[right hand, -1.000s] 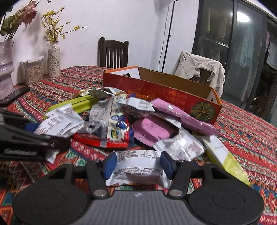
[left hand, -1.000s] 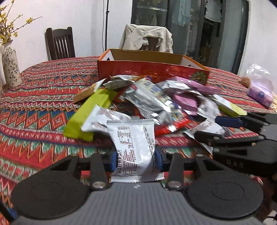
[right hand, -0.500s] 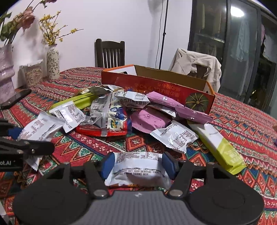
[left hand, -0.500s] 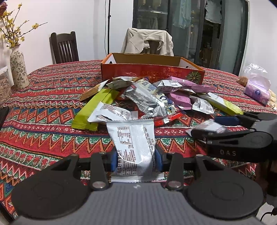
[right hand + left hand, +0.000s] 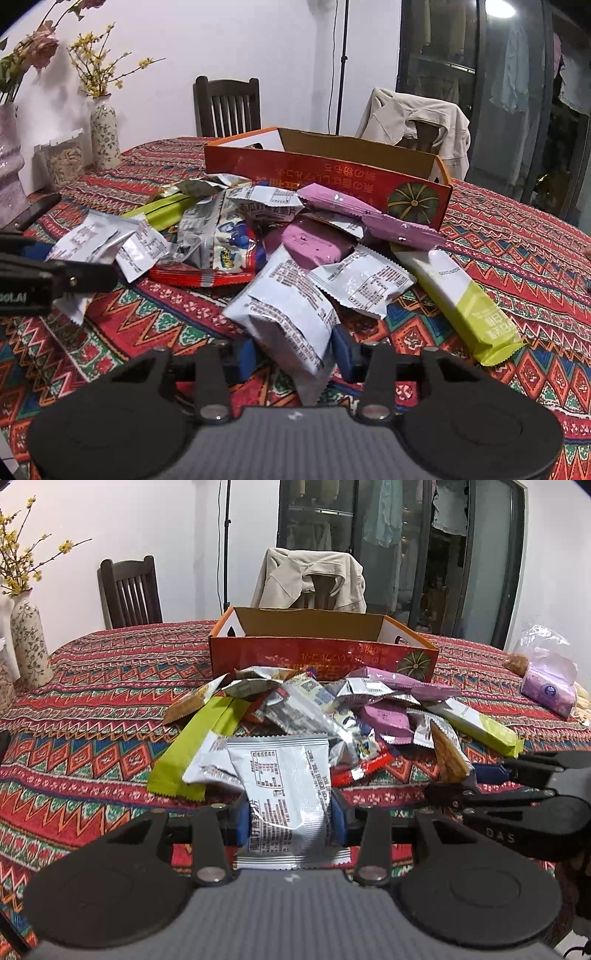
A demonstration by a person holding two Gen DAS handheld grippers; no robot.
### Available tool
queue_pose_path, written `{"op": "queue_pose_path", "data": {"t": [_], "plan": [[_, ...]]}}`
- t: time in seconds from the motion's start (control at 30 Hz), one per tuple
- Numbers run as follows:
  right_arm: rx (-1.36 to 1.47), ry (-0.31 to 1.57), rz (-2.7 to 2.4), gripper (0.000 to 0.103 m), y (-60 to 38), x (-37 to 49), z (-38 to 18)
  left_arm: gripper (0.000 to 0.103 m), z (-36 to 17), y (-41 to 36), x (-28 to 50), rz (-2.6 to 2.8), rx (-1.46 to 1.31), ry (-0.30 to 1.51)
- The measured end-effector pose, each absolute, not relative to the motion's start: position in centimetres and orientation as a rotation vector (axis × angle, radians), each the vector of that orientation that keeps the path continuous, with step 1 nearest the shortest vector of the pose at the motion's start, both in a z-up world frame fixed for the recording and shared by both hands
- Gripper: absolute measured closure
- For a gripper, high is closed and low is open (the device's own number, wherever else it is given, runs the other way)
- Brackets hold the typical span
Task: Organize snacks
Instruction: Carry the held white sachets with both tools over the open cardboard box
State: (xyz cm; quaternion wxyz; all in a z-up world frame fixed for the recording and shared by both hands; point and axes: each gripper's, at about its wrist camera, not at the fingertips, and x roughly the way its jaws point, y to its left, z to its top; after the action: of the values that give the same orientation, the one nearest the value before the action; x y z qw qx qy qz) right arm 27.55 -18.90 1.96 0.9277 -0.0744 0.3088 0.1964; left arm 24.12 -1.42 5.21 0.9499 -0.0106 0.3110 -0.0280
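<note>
An open red cardboard box [image 5: 321, 657] [image 5: 332, 177] stands at the back of the table. In front of it lies a pile of snack packets [image 5: 332, 709] [image 5: 236, 240]: silver, purple, red, and long green bars [image 5: 199, 746] [image 5: 469, 299]. My left gripper [image 5: 291, 819] [image 5: 74, 262] is shut on a silver packet [image 5: 284, 782], held upright above the cloth. My right gripper [image 5: 293, 354] [image 5: 461, 782] is closing its jaws on another silver packet [image 5: 291, 317], which stands tilted between the blue pads, its sides squeezed.
A patterned red tablecloth [image 5: 85, 709] covers the table. Flower vases [image 5: 105, 136] [image 5: 29, 638] and a dark phone [image 5: 33, 214] sit at the left. A bagged purple tissue pack [image 5: 546, 690] lies at the right. Behind the table are two chairs [image 5: 129, 590], one draped with a jacket [image 5: 417, 118].
The right gripper's jaws first widened, then narrowed onto the silver packet, which tipped up from lying flat. The left gripper rose a little with its packet.
</note>
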Motion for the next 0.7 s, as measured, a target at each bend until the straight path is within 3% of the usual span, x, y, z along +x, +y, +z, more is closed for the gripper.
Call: {"op": "queue_pose_path", "data": {"t": [0.17,0.4,0.57,0.7], "plan": [[-0.092,0.606,0.431,0.071,-19.7,27.3,2.7,0.061,5.9,-0.7,25.8,-0.060,-0.028,0.623],[-0.055,0.536,0.472,0.071,-20.9,28.4,6.5,0.061,9.1,1.5,30.0,-0.131,-0.064,0.575],[-0.103,0.459,0.469,0.071,-21.4,33.1,10.6,0.061,12.0,2.5,37.8,-0.120,0.000,0.534],[-0.126,0.450,0.482,0.071,-22.1,39.7,12.9,0.061,13.0,3.3,46.5,-0.213,-0.030,0.622]]}}
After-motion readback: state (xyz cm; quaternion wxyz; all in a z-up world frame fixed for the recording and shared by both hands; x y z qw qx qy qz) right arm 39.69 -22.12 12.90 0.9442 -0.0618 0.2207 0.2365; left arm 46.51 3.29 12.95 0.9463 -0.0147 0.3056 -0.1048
